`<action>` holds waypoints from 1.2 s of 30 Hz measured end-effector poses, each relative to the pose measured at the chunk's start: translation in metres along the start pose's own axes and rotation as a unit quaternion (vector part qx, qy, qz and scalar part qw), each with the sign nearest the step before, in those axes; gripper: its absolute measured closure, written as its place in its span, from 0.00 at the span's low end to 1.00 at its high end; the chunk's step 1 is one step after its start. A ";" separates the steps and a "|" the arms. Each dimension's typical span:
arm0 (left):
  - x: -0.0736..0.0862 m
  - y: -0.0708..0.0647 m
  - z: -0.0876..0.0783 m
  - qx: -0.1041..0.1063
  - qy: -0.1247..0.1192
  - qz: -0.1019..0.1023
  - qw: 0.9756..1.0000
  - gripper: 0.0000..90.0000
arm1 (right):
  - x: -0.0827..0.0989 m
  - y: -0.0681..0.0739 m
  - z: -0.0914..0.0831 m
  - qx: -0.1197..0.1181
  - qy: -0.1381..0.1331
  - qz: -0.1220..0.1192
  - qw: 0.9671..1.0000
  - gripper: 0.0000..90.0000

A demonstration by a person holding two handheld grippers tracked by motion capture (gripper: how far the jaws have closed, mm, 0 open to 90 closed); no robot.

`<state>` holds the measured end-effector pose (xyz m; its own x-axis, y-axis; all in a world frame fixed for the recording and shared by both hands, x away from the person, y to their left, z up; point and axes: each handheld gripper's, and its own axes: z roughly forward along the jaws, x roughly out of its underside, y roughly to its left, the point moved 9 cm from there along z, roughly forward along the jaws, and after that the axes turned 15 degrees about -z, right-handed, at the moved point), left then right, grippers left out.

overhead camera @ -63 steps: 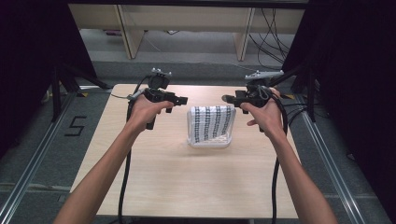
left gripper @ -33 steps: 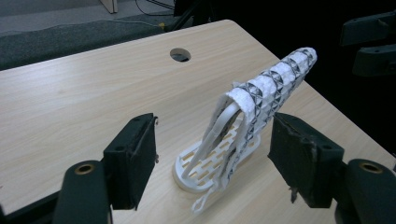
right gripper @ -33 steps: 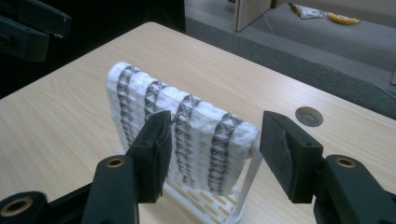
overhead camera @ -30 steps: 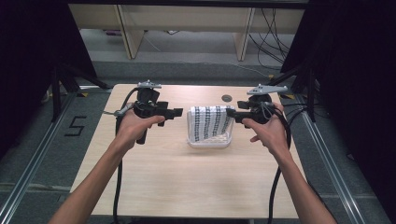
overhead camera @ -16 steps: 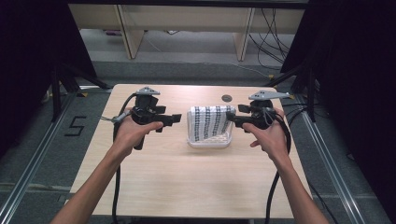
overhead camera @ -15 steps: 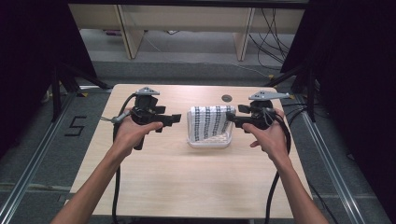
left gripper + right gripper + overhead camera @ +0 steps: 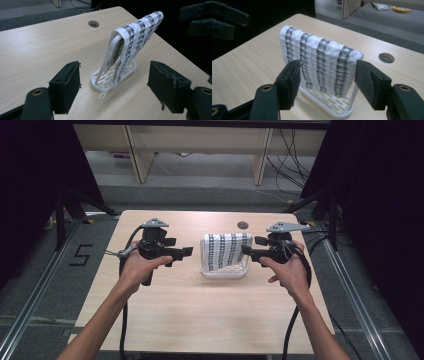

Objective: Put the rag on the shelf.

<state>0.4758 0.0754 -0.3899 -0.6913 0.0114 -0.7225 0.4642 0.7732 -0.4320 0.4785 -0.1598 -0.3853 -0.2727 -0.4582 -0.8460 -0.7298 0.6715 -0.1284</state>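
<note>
We find a white waffle-textured cloth [image 7: 226, 251] with dark patterned stripes draped over the arched frame of a white slotted plastic rack [image 7: 113, 79], standing mid-table toward the far edge. The left gripper [image 7: 182, 252] is held just left of it, jaws spread apart and empty. The right gripper [image 7: 248, 251] is at the cloth's right edge, jaws likewise apart on either side of the fabric; whether they touch it we cannot tell. The table [image 7: 210, 315] is pale wood-grain laminate with a round cable hole [image 7: 243, 225] near its far edge. Grey carpet and dark curtains surround it.
</note>
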 end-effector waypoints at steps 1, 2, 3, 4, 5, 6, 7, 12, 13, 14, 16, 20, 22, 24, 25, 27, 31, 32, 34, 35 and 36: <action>0.001 0.000 0.001 0.000 -0.001 0.000 1.000 0.28 | 0.001 0.001 0.001 -0.004 -0.005 0.002 1.000 0.43; 0.002 0.001 0.001 0.002 0.002 0.000 1.000 0.28 | 0.001 0.001 0.001 -0.004 -0.005 0.002 1.000 0.43; 0.003 0.002 0.002 0.000 -0.001 -0.003 1.000 0.28 | 0.003 0.002 0.000 -0.004 0.004 0.010 1.000 0.42; 0.004 0.002 0.001 0.001 0.002 -0.002 1.000 0.28 | 0.005 0.003 -0.001 -0.003 0.007 0.014 1.000 0.42; 0.004 0.002 0.002 0.000 -0.005 -0.008 1.000 0.28 | 0.005 0.000 0.000 0.000 0.003 0.001 1.000 0.42; 0.005 0.003 0.001 0.001 -0.001 -0.006 1.000 0.28 | 0.006 0.001 0.000 -0.001 0.001 0.005 1.000 0.42; 0.005 0.004 0.001 0.002 0.001 -0.007 1.000 0.28 | 0.007 0.001 0.001 -0.004 -0.001 0.002 1.000 0.42; 0.009 0.005 0.000 0.000 -0.001 -0.007 1.000 0.28 | 0.012 0.004 0.000 -0.007 0.007 0.008 1.000 0.42; 0.009 0.004 0.000 0.003 -0.007 -0.013 1.000 0.28 | 0.012 0.002 0.001 -0.002 0.004 0.002 1.000 0.42; 0.011 0.005 -0.001 0.004 0.000 -0.008 1.000 0.28 | 0.014 0.005 0.000 -0.009 0.010 0.012 1.000 0.42; 0.012 0.005 -0.002 0.006 -0.001 -0.009 1.000 0.28 | 0.015 0.006 0.001 -0.011 0.006 0.010 1.000 0.42; 0.015 0.005 -0.003 0.005 -0.007 -0.012 1.000 0.27 | 0.018 0.008 0.000 -0.010 0.010 0.004 1.000 0.42; 0.017 0.005 -0.004 0.007 -0.008 -0.011 1.000 0.27 | 0.020 0.011 -0.001 -0.014 0.014 0.011 1.000 0.42; 0.020 0.006 -0.005 0.006 -0.005 -0.009 1.000 0.27 | 0.021 0.013 -0.001 -0.013 0.010 0.014 1.000 0.42; 0.021 0.006 -0.005 0.006 -0.005 -0.009 1.000 0.27 | 0.022 0.013 -0.001 -0.016 0.012 0.005 1.000 0.42; 0.024 0.006 -0.005 0.004 -0.005 -0.009 1.000 0.27 | 0.023 0.014 -0.002 -0.012 0.013 0.012 1.000 0.42; 0.034 0.007 -0.006 0.004 0.002 -0.004 1.000 0.27 | 0.029 0.017 -0.001 -0.019 0.011 0.001 1.000 0.42; 0.036 0.008 -0.007 0.003 0.007 0.004 1.000 0.27 | 0.031 0.019 -0.003 -0.021 0.020 0.011 1.000 0.42; 0.039 0.007 -0.007 0.005 0.002 0.001 1.000 0.27 | 0.034 0.018 -0.002 -0.021 0.017 0.001 1.000 0.42; 0.040 0.007 -0.008 0.004 0.001 0.002 1.000 0.27 | 0.035 0.019 -0.002 -0.019 0.015 0.008 1.000 0.41; 0.042 0.007 -0.009 0.006 0.001 0.001 1.000 0.27 | 0.036 0.019 -0.001 -0.026 0.014 -0.002 1.000 0.41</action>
<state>0.4453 0.0872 -0.4187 -0.6919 0.0146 -0.7218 0.4725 0.7652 -0.4374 0.4539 -0.1642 -0.4174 -0.2857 -0.4774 -0.8309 -0.7623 0.6387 -0.1048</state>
